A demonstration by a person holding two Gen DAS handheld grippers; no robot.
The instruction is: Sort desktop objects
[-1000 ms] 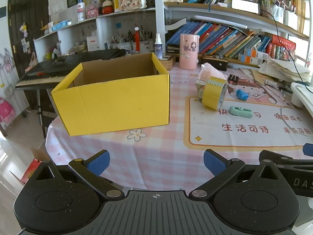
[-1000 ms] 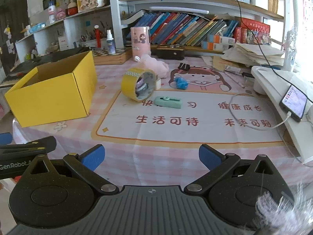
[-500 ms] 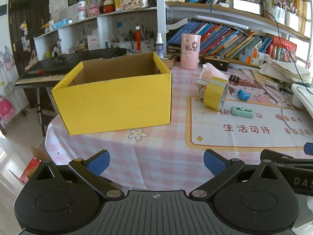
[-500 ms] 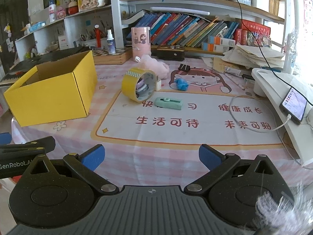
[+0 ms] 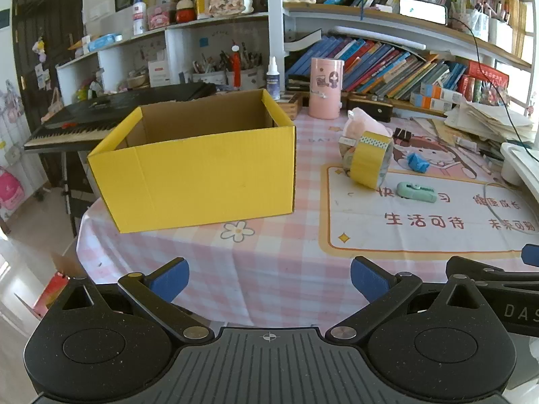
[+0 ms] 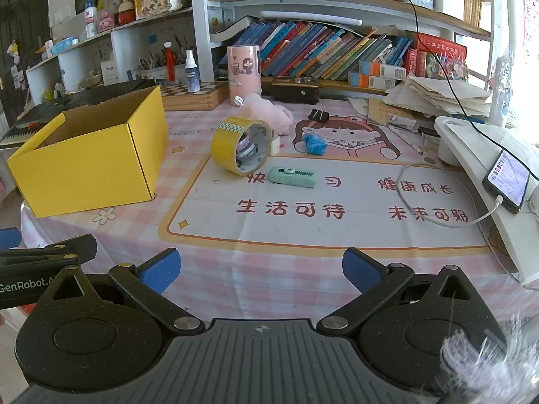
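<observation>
An open yellow cardboard box (image 5: 202,175) (image 6: 91,161) stands on the left of the pink checked table; its floor is hidden by its walls. Right of it a yellow tape roll (image 5: 369,160) (image 6: 241,149) rests on its edge, with a mint green correction tape (image 5: 416,192) (image 6: 292,177), a crumpled blue scrap (image 5: 417,163) (image 6: 314,143), a black binder clip (image 6: 318,114) and a pink plush (image 6: 267,112) nearby. My left gripper (image 5: 269,277) is open over the near table edge, facing the box. My right gripper (image 6: 261,267) is open, well short of the objects.
A printed desk mat (image 6: 323,208) covers the table's right half. A white stand (image 6: 485,155) holds a phone (image 6: 507,180) with a cable at the right edge. A pink cup (image 6: 243,64), spray bottle (image 6: 190,72), bookshelves and a keyboard (image 5: 77,128) line the back.
Both views have crept slightly forward and up toward the table. Both grippers stay open, and nothing on the table has moved.
</observation>
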